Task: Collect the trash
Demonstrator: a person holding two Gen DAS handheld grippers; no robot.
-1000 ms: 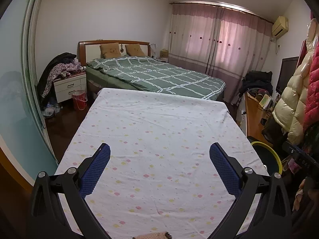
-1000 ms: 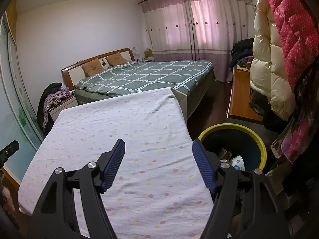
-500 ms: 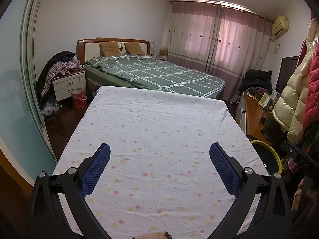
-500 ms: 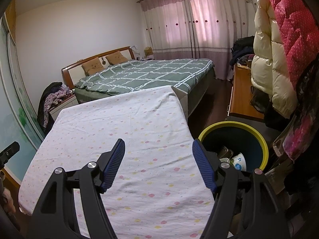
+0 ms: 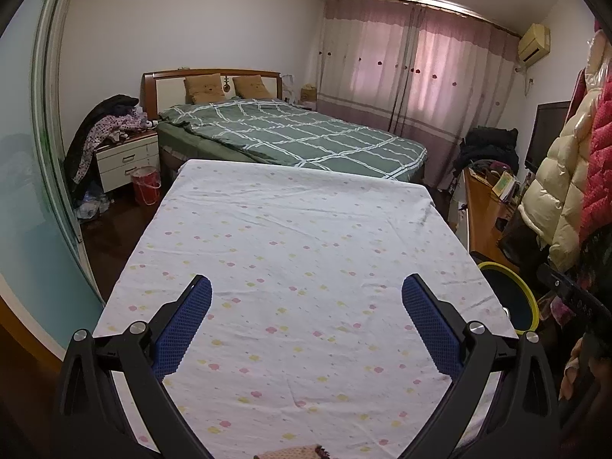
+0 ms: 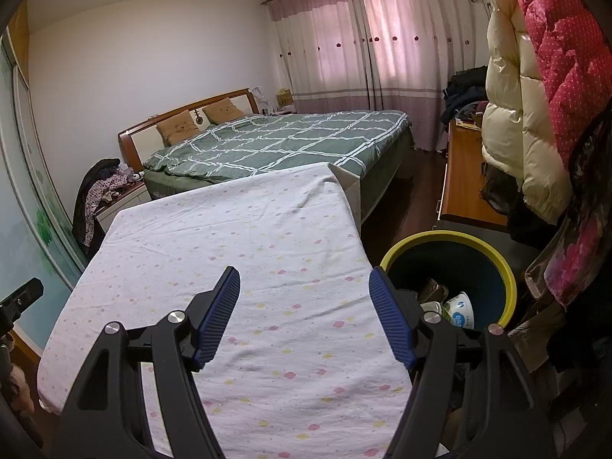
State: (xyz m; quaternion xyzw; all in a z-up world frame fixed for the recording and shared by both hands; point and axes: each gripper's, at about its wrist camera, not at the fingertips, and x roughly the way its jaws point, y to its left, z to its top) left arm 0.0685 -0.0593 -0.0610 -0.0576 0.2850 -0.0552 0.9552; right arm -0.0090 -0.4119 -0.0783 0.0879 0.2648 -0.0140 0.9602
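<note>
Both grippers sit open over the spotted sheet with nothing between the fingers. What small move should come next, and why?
Probably pull back and finish. The left gripper and right gripper are open and hold nothing, no litter shows on the sheet, and the yellow-rimmed bin beside it already holds items.

The table under a white dotted cloth point(image 6: 267, 267) stands before the green checked bed point(image 6: 275, 141). The yellow-rimmed dark bin point(image 6: 508, 279) stands right of the table, holding what seems crumpled packaging point(image 6: 459, 310).
</note>
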